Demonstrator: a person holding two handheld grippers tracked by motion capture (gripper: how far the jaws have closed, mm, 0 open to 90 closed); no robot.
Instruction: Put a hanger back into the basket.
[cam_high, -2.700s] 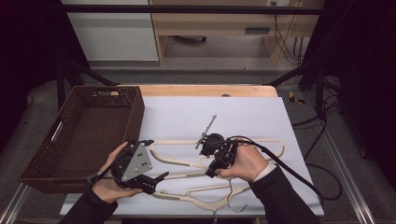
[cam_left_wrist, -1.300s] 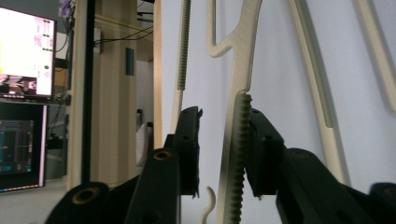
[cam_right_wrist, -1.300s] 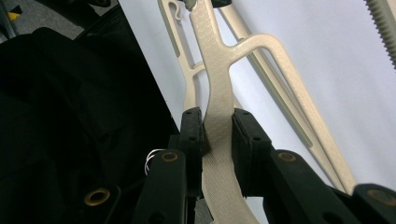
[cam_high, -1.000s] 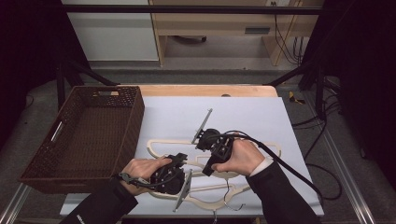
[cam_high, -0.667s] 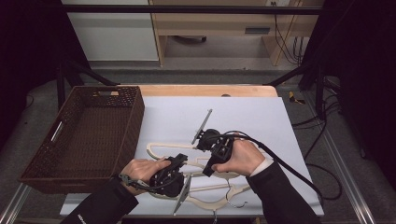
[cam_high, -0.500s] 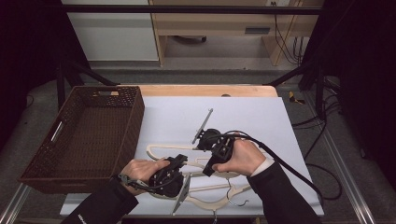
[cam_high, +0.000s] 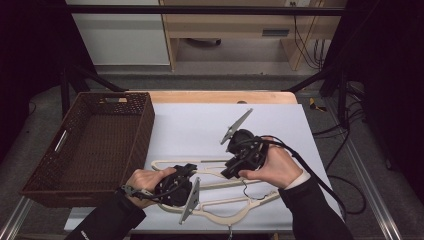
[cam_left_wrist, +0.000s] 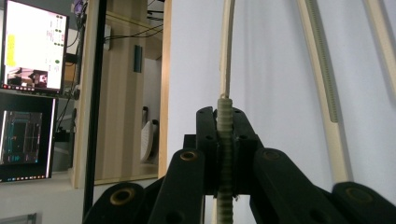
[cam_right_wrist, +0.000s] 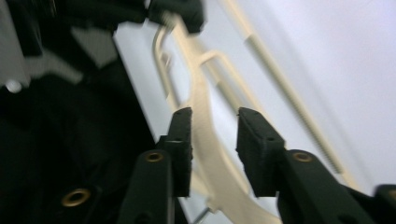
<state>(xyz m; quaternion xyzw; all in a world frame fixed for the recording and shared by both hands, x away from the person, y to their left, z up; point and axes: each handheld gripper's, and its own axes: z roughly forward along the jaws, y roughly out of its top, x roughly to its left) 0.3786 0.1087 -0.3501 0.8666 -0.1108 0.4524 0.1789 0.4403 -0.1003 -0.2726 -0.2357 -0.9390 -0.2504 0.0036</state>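
Note:
Two cream plastic hangers lie overlapped on the white table (cam_high: 200, 125): one farther off (cam_high: 162, 164) and one nearer (cam_high: 240, 210). My left gripper (cam_high: 187, 171) lies on its side and is shut on a ribbed cream bar of a hanger (cam_left_wrist: 224, 140), which stands pinched between its pads (cam_left_wrist: 208, 126). My right gripper (cam_high: 228, 172) points down-left over the hangers. Its jaws have just been opening. A flat hanger arm (cam_right_wrist: 205, 140) runs between its fingers (cam_right_wrist: 182, 135), which stand apart from it.
A dark wicker basket (cam_high: 145, 130) stands at the table's left side. A wooden strip (cam_high: 215, 96) runs along the far edge. Cables trail from the right gripper past the table's right edge. Monitors and a wooden shelf (cam_left_wrist: 126, 93) show in the left gripper view.
My left hand came right from beside the basket and took hold of the hanger bar. The right gripper's jaws have parted and that hand has lifted slightly.

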